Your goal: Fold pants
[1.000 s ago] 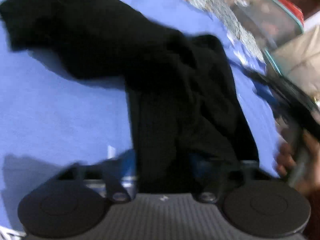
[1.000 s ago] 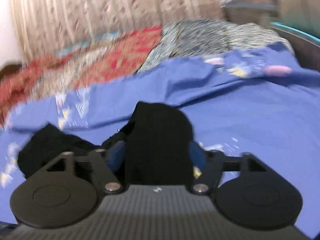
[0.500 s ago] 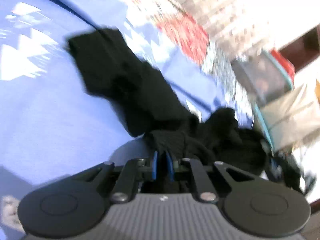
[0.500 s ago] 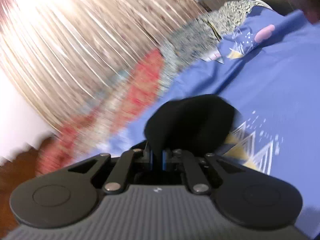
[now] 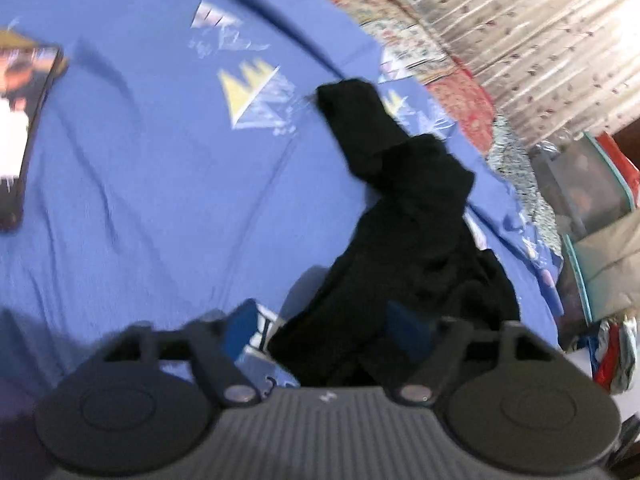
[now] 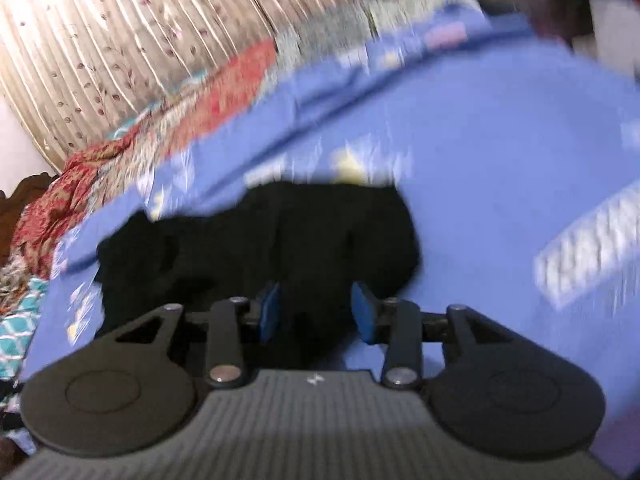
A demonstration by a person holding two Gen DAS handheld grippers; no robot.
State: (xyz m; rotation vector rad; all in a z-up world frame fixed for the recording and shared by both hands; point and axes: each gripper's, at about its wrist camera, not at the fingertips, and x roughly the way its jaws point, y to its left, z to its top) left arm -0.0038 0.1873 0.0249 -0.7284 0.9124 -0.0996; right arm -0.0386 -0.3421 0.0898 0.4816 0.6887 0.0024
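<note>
The black pants [image 5: 416,216] lie bunched in a long strip on the blue bedsheet [image 5: 152,184], one end reaching toward the far edge. My left gripper [image 5: 324,332] sits over their near end; its jaws are opening, with cloth lying loose between the blue pads [image 5: 240,332]. In the right wrist view the pants [image 6: 320,232] form a dark heap just ahead of my right gripper [image 6: 316,314]. Its jaws are opening too, with black cloth between the pads [image 6: 270,312], which do not press on it. The picture is blurred by motion.
A dark flat phone-like object [image 5: 24,128] lies on the sheet at the left. A red patterned quilt [image 6: 120,160] and a striped curtain [image 6: 120,32] run along the far side of the bed. A clear storage box with a teal rim [image 5: 588,192] stands off its right edge.
Half a second ago both grippers were shut on the black cloth; now both sets of jaws stand apart. Both hands swept sideways across the bed, and the pants now lie stretched out.
</note>
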